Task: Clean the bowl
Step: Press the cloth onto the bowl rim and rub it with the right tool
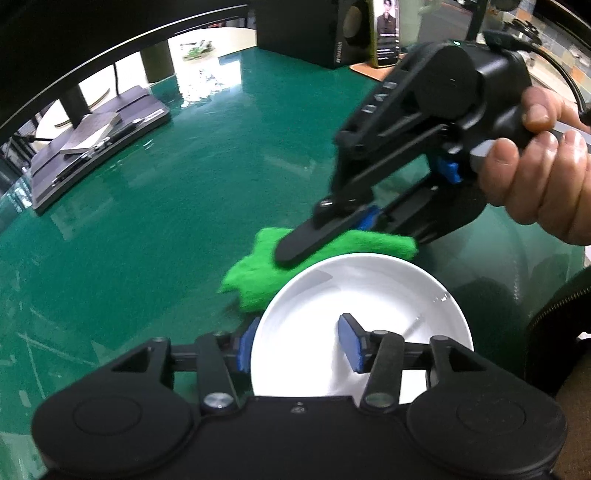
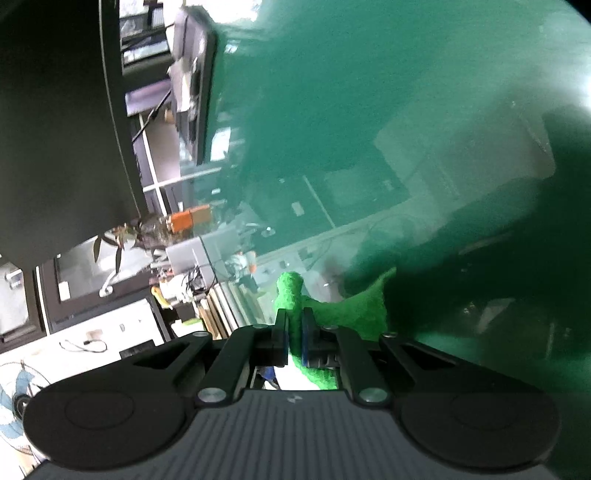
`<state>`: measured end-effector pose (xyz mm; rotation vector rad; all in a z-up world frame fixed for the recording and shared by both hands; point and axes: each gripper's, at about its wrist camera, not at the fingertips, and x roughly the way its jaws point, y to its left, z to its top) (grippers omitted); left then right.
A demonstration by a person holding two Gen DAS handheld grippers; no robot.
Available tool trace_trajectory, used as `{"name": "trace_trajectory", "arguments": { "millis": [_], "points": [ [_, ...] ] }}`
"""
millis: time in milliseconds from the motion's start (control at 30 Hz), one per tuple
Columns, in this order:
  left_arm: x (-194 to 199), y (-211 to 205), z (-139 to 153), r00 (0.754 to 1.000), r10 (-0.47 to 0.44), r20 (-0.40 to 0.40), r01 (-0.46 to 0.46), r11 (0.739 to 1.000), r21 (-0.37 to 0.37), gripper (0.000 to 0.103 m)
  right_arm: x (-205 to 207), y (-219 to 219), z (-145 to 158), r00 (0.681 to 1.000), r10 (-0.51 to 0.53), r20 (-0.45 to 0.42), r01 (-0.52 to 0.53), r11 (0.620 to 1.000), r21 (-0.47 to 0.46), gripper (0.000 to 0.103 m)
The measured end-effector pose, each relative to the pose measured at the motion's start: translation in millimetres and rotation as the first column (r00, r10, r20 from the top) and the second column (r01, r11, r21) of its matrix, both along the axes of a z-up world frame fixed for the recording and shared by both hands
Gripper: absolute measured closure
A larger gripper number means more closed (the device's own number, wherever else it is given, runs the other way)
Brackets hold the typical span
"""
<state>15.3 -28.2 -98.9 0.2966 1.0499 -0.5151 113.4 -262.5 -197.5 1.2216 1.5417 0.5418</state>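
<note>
A white bowl [image 1: 354, 288] stands empty on the green glass table [image 1: 166, 221], close to the left wrist camera. My left gripper [image 1: 298, 321] is open astride the bowl's near-left rim: one blue pad [image 1: 245, 347] sits just outside the wall, the other [image 1: 351, 343] well inside. A bright green cloth [image 1: 255, 273] lies bunched on the table against the bowl's far-left rim. My right gripper [image 1: 295, 254] comes down from the right, shut on that cloth. In the right wrist view the cloth [image 2: 362, 310] is pinched between the closed pads of the right gripper [image 2: 294, 314].
A person's hand [image 1: 535, 177] holds the right gripper's handle. A dark flat stand with a notebook [image 1: 92, 147] sits at the far left. A black speaker [image 1: 332, 33] stands at the back. A dark zipped bag [image 1: 554, 332] lies at the right edge.
</note>
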Motion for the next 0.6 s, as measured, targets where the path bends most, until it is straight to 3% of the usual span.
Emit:
{"name": "trace_trajectory", "arguments": {
  "millis": [200, 433, 600],
  "points": [
    [0, 0, -1, 1.0, -0.005, -0.003, 0.005, 1.0, -0.007, 0.056, 1, 2, 2, 1.0, 0.003, 0.008, -0.002, 1.0, -0.029, 0.095],
    [-1, -2, -2, 0.999, 0.033, -0.001, -0.033, 0.999, -0.012, 0.055, 19, 50, 24, 0.98, 0.157, 0.124, -0.15, 0.986, -0.068, 0.095],
    [0, -2, -3, 1.0, 0.03, -0.001, -0.03, 0.999, -0.014, 0.051, 15, 37, 33, 0.972, 0.166, 0.164, -0.149, 0.983, -0.111, 0.095]
  ]
}}
